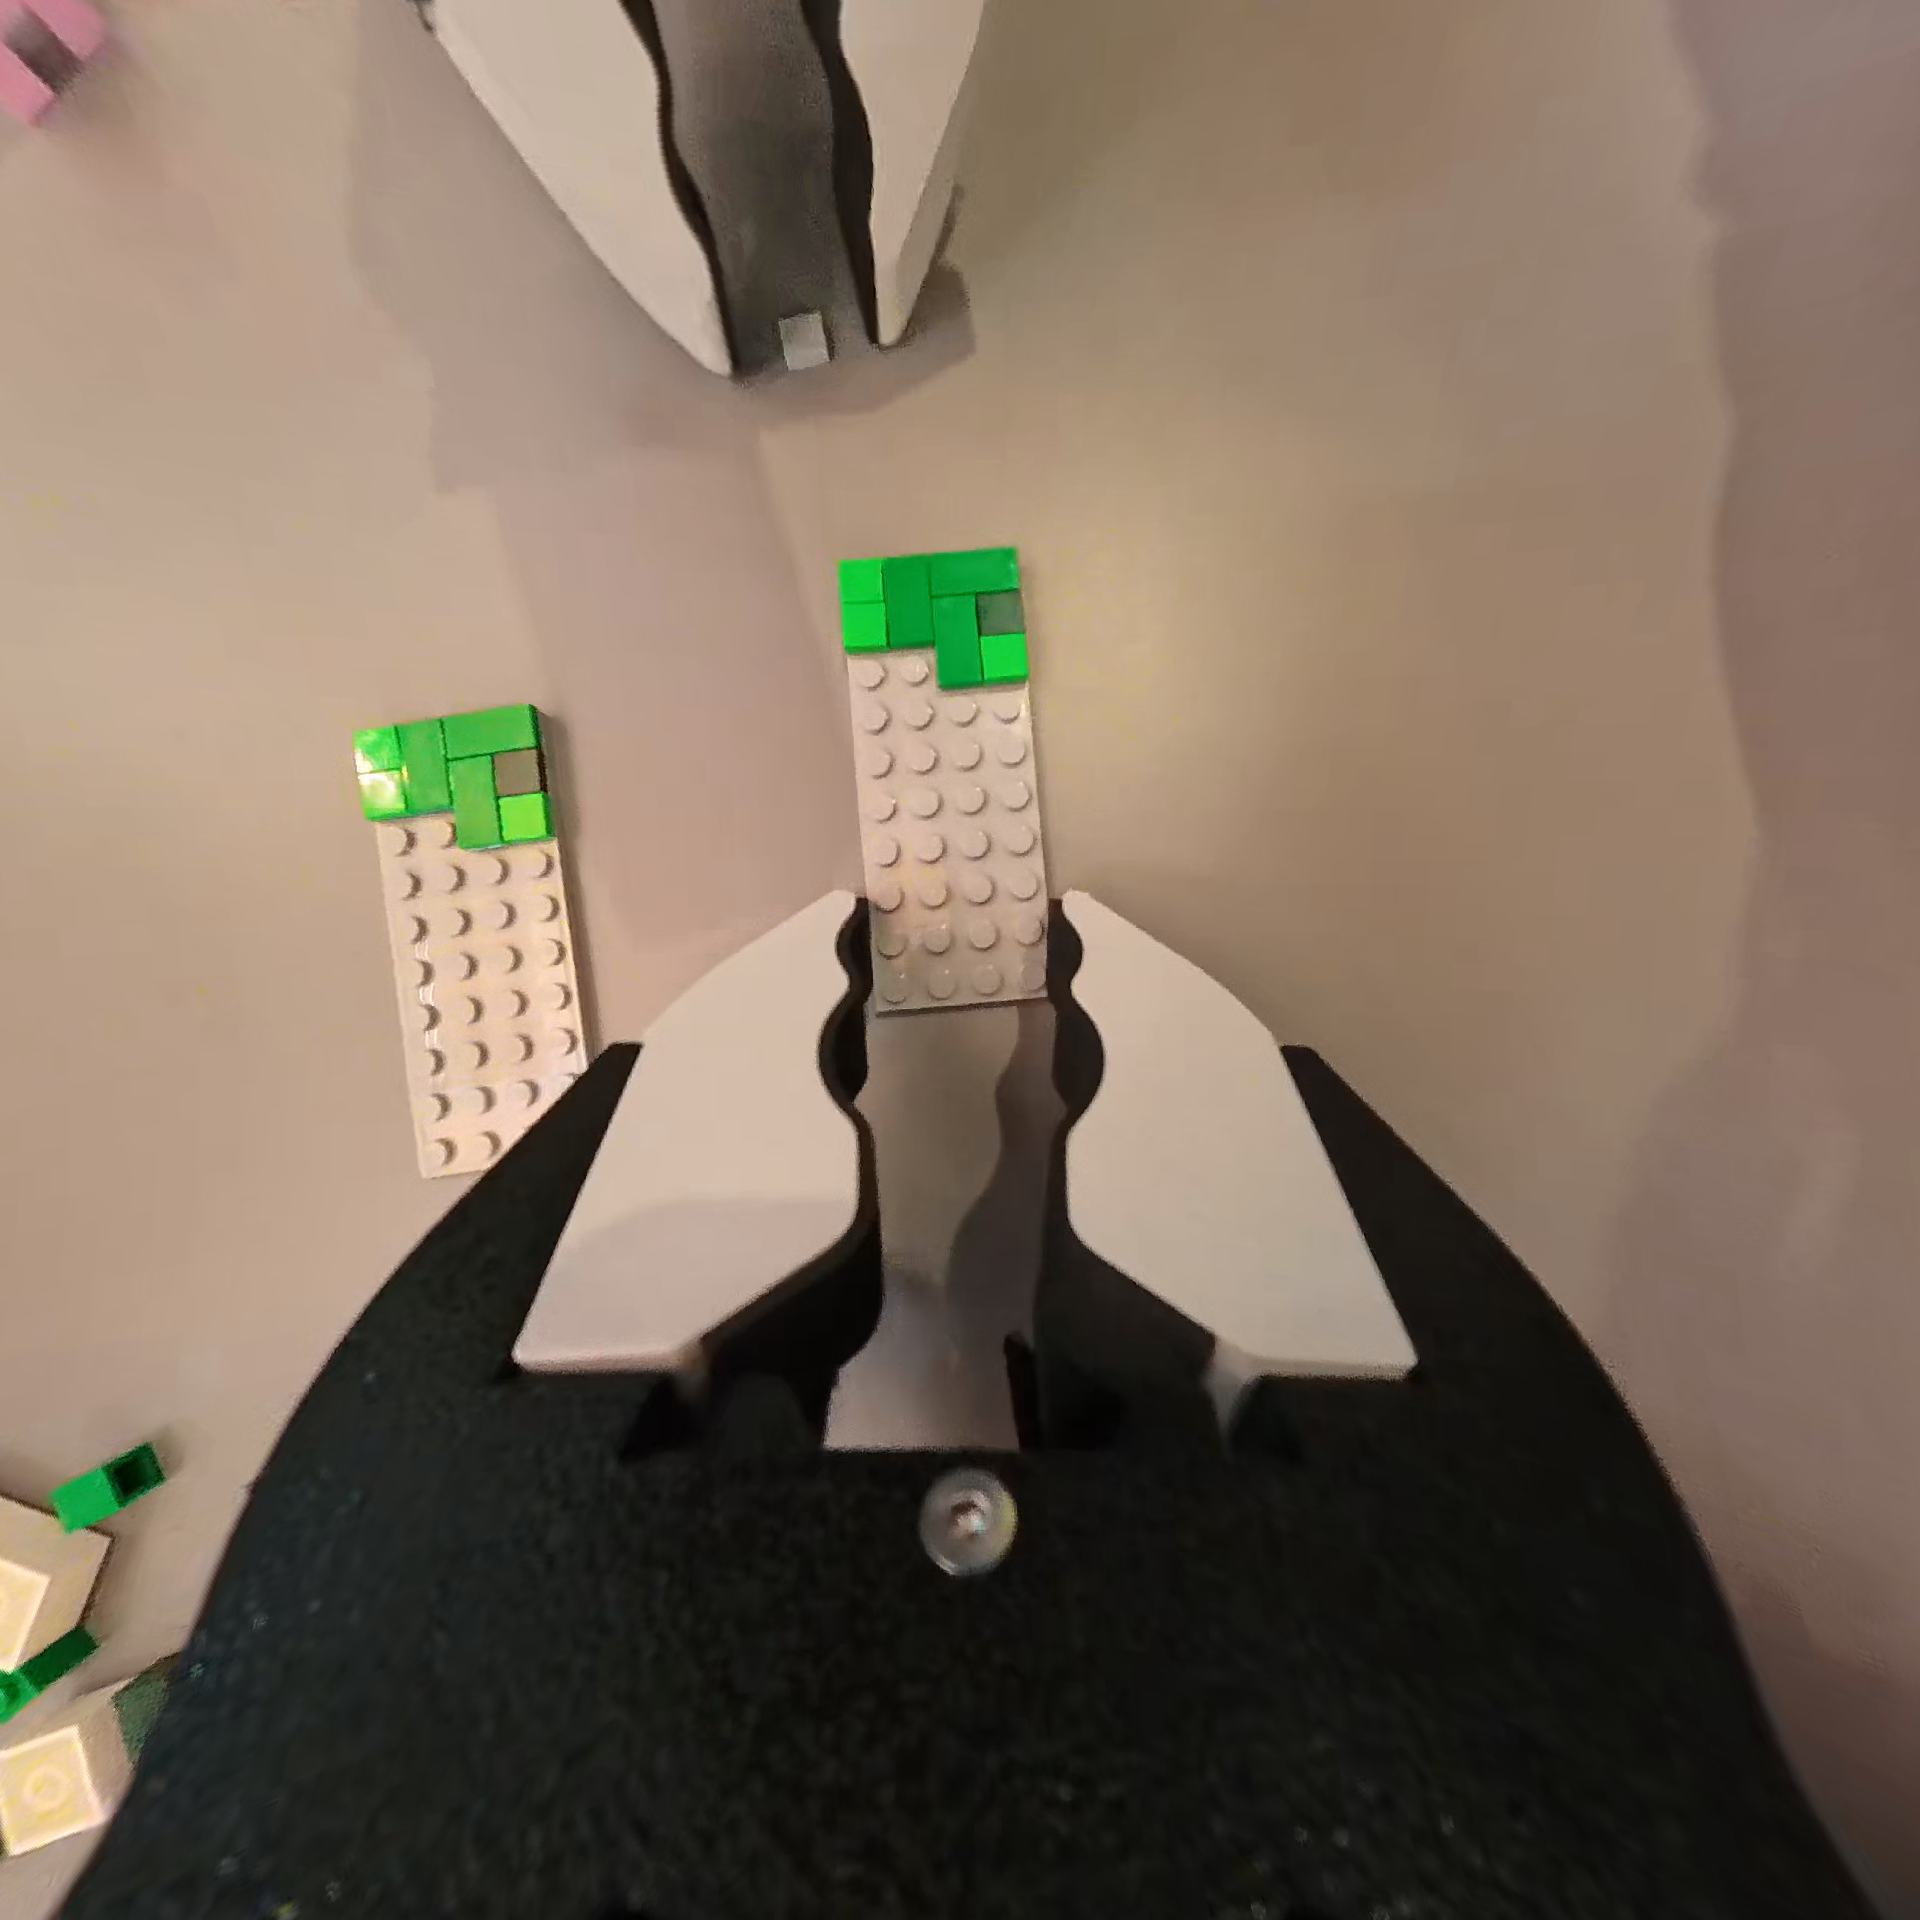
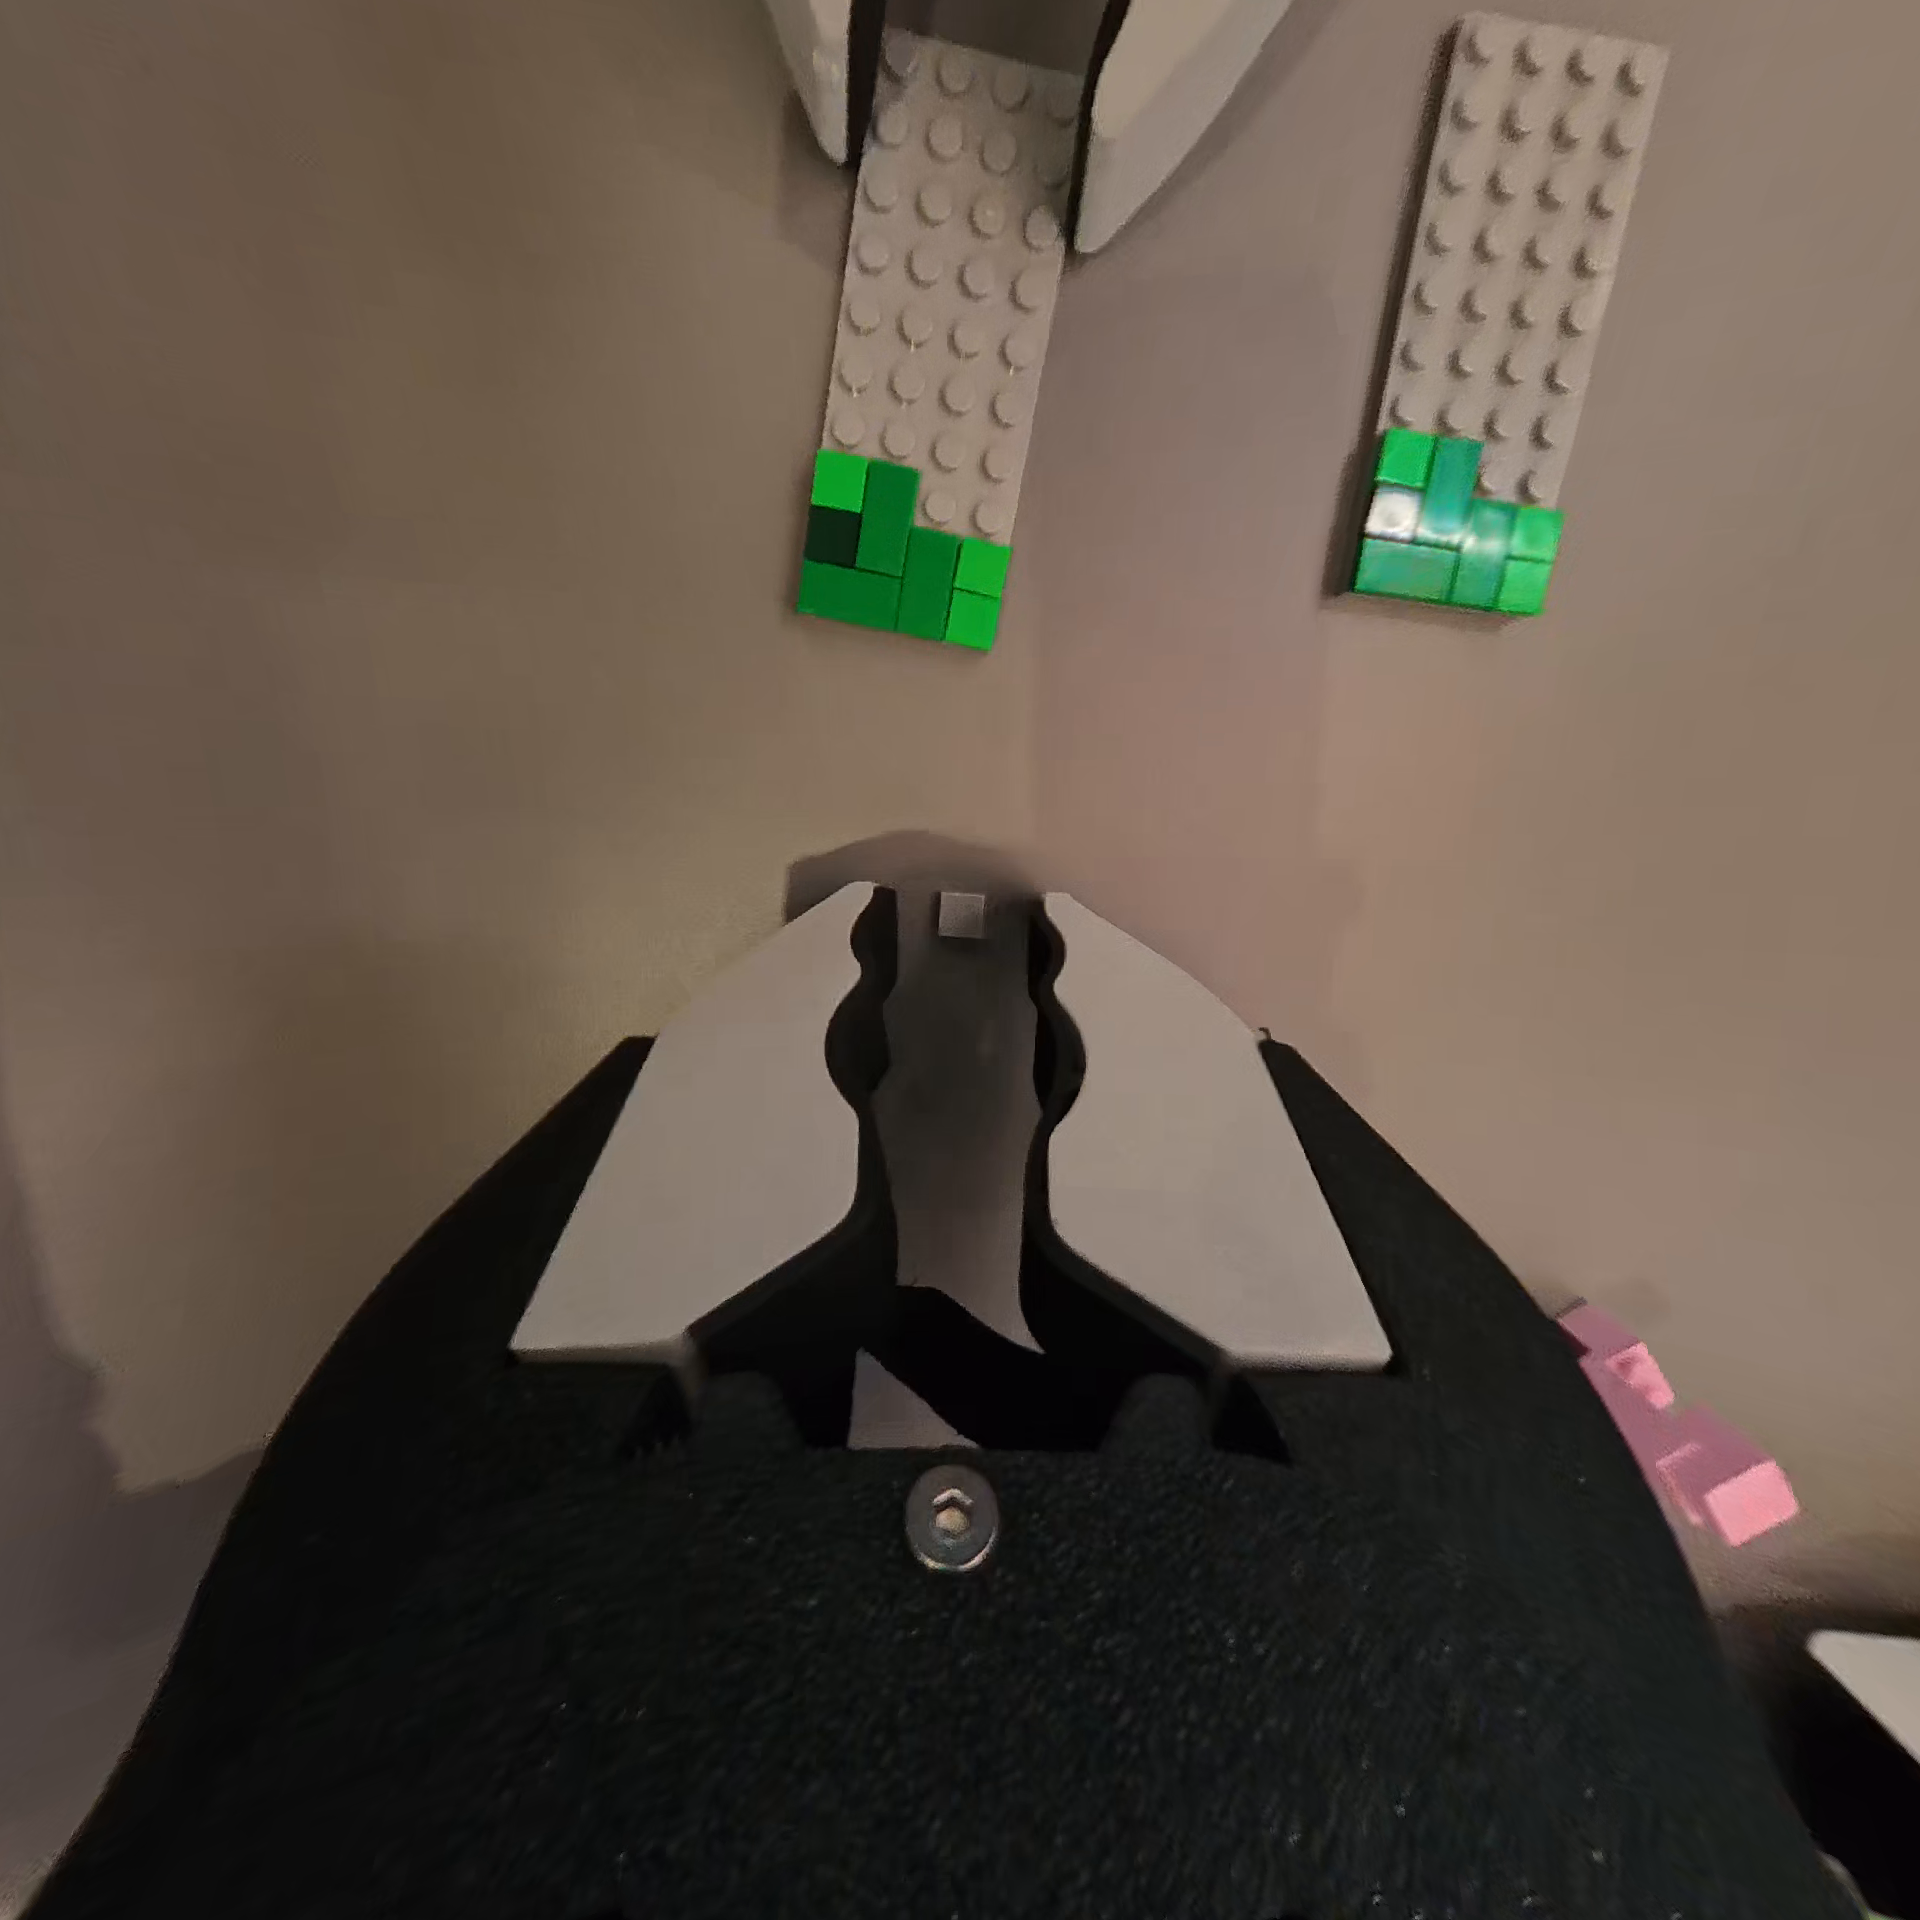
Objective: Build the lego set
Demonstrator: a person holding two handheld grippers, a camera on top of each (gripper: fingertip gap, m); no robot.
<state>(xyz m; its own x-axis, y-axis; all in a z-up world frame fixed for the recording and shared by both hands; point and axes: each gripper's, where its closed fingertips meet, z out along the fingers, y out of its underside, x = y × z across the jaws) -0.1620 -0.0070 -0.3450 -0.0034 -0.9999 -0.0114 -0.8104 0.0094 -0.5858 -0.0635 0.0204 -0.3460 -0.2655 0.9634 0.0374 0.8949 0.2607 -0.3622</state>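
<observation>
A grey studded plate (image 1: 951, 810) lies on the table, with green tiles (image 1: 935, 613) covering its far end. My left gripper (image 1: 956, 914) is shut on the plate's near end, one finger against each long side. The plate also shows in the right wrist view (image 2: 945, 332), with the left gripper (image 2: 966, 197) on it. A small grey square tile (image 2: 961, 914) lies on the table between the fingertips of my right gripper (image 2: 961, 894). That gripper is open, with gaps on both sides of the tile. The right gripper (image 1: 805, 353) is beyond the plate's tiled end.
A second grey plate (image 1: 483, 987) with the same green tiles lies left of the first; it also shows in the right wrist view (image 2: 1527, 239). Loose green bricks (image 1: 104, 1486) and white pieces (image 1: 42, 1787) lie at the near left. Pink bricks (image 2: 1683, 1444) lie beside the right gripper.
</observation>
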